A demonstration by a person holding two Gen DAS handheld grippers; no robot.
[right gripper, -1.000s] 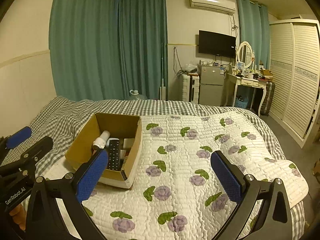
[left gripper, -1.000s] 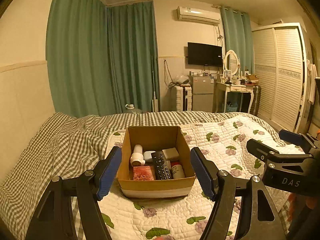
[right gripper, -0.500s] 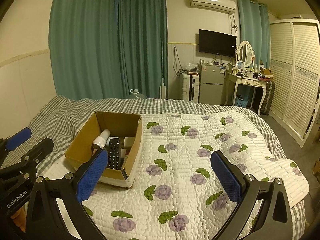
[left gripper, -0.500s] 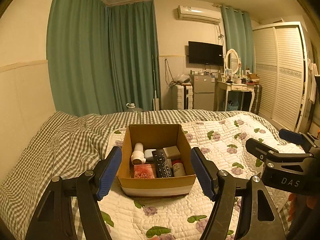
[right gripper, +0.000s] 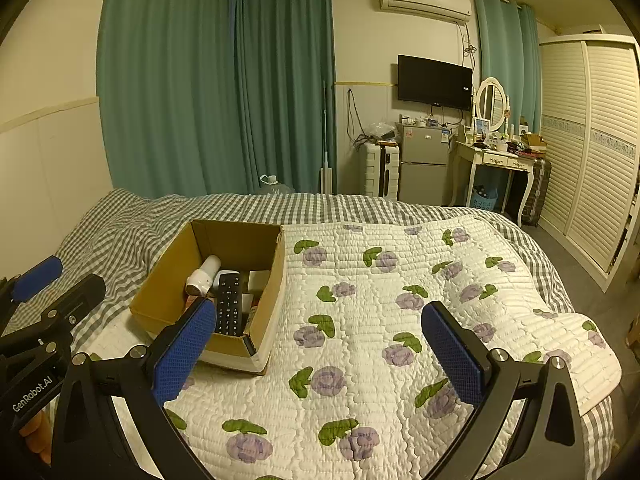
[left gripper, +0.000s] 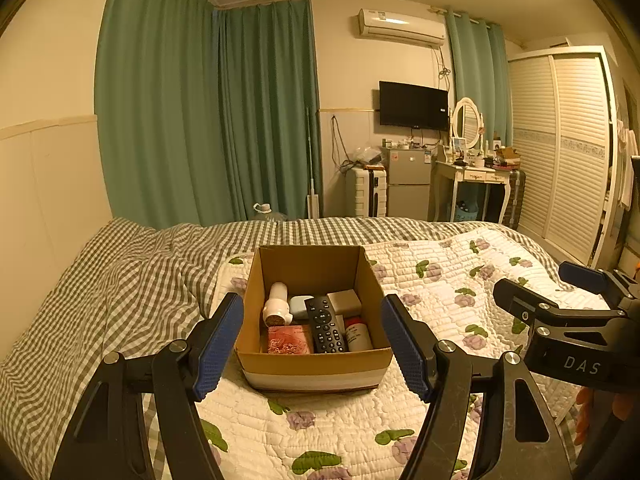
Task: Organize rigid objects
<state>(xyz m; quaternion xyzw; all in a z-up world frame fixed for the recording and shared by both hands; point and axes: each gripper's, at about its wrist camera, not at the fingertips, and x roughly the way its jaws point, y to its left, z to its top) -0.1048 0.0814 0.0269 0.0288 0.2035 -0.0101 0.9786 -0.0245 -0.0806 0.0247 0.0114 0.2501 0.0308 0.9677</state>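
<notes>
Cardboard, plain brown: an open box (left gripper: 316, 360) sits on a white quilt (right gripper: 400, 320) printed with purple flowers and green leaves, which is spread over a grey checked sheet (left gripper: 120, 280) on a bed. In the box lie a black remote (left gripper: 325, 326), a white bottle (left gripper: 276, 304), a red patterned packet (left gripper: 290, 339), a pale blue case (left gripper: 301, 305), a grey block (left gripper: 345, 300) and a small red-capped bottle (left gripper: 357, 334), packed side by side.

Both grippers hang above the quilt with fingers spread wide and nothing between them. The left gripper (left gripper: 312, 346) frames the box's near wall without touching it; the right gripper (right gripper: 318, 354) sits over bare quilt, just right of the box.

Around the bed: teal curtains (left gripper: 208, 112) across the far wall, an air conditioner (left gripper: 402, 28) high up, a dark TV (left gripper: 413, 106), a small fridge (left gripper: 409, 182), a white dressing table (right gripper: 496, 160) with an oval mirror (its top is cluttered) and a louvred wardrobe (left gripper: 568, 148) on the right.
</notes>
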